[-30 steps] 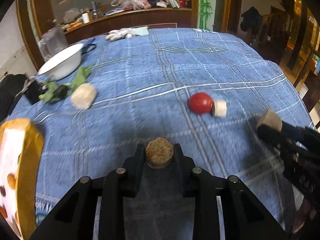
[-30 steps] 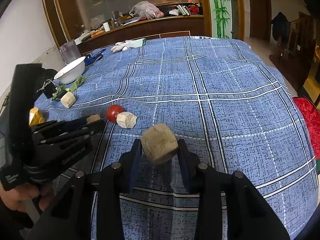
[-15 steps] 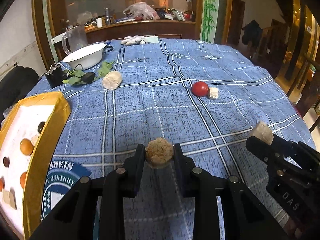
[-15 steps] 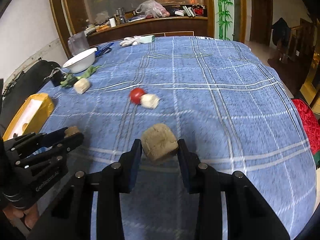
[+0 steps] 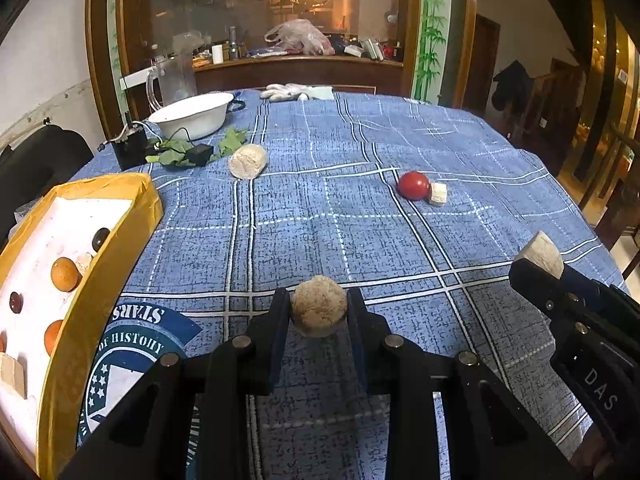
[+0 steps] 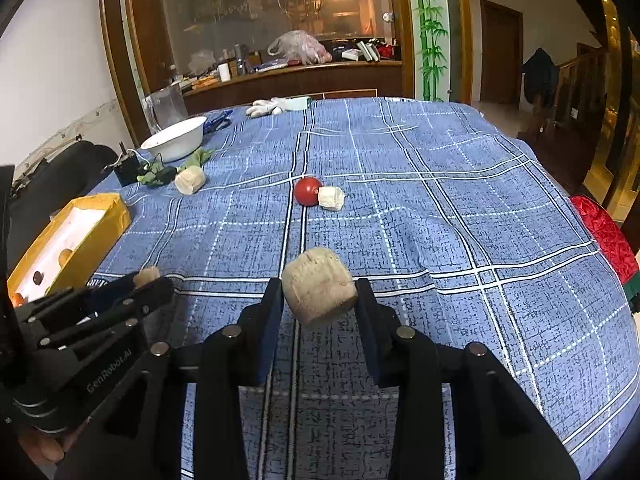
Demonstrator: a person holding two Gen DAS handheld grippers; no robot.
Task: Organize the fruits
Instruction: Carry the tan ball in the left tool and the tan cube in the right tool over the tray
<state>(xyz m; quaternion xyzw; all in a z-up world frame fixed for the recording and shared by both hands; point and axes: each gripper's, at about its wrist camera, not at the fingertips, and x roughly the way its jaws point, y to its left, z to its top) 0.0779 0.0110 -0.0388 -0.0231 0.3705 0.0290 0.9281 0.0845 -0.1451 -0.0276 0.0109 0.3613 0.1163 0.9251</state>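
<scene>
My left gripper (image 5: 319, 312) is shut on a round tan fruit (image 5: 319, 311), held above the blue checked cloth. My right gripper (image 6: 319, 294) is shut on a pale beige chunk (image 6: 319, 292); it also shows at the right of the left wrist view (image 5: 540, 254). A yellow box (image 5: 100, 264) with a white floor holds several small fruits at the left; it shows in the right wrist view too (image 6: 100, 224). On the cloth lie a red tomato (image 5: 414, 185) touching a white chunk (image 5: 438, 193), and a pale round piece (image 5: 247, 161).
A white bowl (image 5: 192, 116), green leaves (image 5: 176, 152), a black adapter with cable (image 5: 130, 146) and a clear jug (image 5: 170, 80) stand at the back left. White gloves (image 5: 288, 91) lie at the far edge. A red cloth (image 6: 604, 232) hangs at the table's right.
Both grippers have pulled back toward the near edge and risen, still holding their pieces. The yellow box has come fully into the left wrist view.
</scene>
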